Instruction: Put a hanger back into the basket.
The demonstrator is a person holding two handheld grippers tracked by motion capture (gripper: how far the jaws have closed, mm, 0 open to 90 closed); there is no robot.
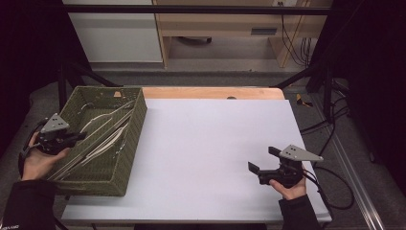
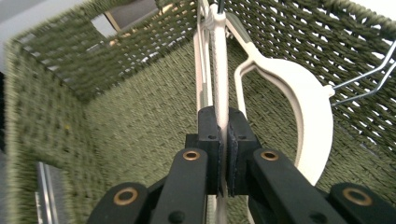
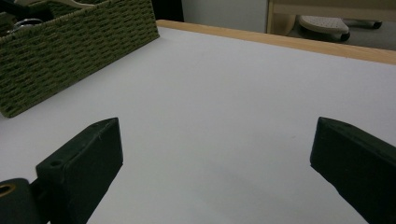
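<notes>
Between the left claw's (image 2: 223, 154) jaws sits a white hanger (image 2: 219, 70).

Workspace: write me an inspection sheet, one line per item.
Surface: white table top, wooden strip along its far edge.
Job's things: green woven basket at the left, holding white hangers and wire ones.
Clutter: nothing seen.
Grippers: left gripper shut on a white hanger inside the basket; right gripper open above the bare top.
Cables: black cable trailing from the right gripper.
Surroundings: wooden furniture and floor cables beyond the table.
</notes>
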